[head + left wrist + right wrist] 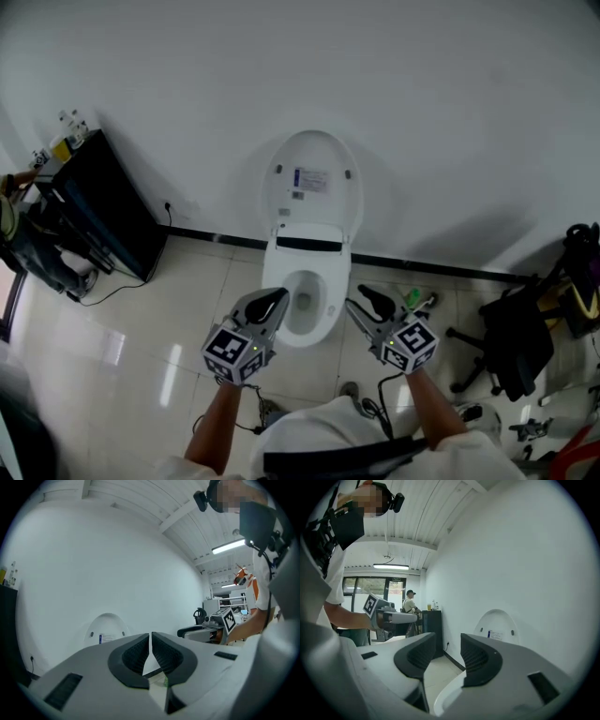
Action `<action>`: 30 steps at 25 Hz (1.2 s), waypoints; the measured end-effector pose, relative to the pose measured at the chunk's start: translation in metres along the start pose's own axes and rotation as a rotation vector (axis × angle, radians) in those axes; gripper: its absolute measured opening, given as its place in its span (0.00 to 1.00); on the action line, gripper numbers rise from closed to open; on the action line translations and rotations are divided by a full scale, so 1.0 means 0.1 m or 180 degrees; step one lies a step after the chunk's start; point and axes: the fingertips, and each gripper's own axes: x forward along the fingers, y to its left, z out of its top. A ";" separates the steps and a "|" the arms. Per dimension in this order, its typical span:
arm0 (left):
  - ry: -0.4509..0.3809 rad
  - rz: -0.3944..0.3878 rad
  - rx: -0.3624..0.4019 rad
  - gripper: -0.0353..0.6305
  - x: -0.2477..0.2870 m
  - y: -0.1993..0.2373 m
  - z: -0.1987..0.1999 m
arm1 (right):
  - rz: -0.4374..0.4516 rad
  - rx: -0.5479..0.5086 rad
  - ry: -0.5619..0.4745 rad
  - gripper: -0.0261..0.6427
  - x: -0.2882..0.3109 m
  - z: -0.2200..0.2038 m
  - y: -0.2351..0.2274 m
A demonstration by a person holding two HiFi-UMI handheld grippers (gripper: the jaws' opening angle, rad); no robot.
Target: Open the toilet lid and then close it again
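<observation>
The toilet lid [312, 178] stands raised against the wall behind the bowl [302, 323], so closing it calls for hooking its top edge with the empty, parted right gripper [358, 298], or the closed, empty left gripper [278, 297], and lowering it gently.

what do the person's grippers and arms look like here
Both the left gripper and right gripper are pale grey moulded shells with black ribbed linings on the fingers, and each carries a cube of black-and-white square markers. The person wears a white short-sleeved top; the forearms are uncovered.
</observation>
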 end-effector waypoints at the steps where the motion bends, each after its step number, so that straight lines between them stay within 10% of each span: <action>1: -0.0005 -0.0006 -0.0003 0.06 0.00 -0.01 0.00 | 0.0013 -0.0012 -0.0006 0.28 0.00 0.01 0.01; 30: -0.0146 0.0040 0.0009 0.06 -0.39 0.22 0.14 | -0.0002 -0.0253 0.0199 0.28 0.18 0.20 0.16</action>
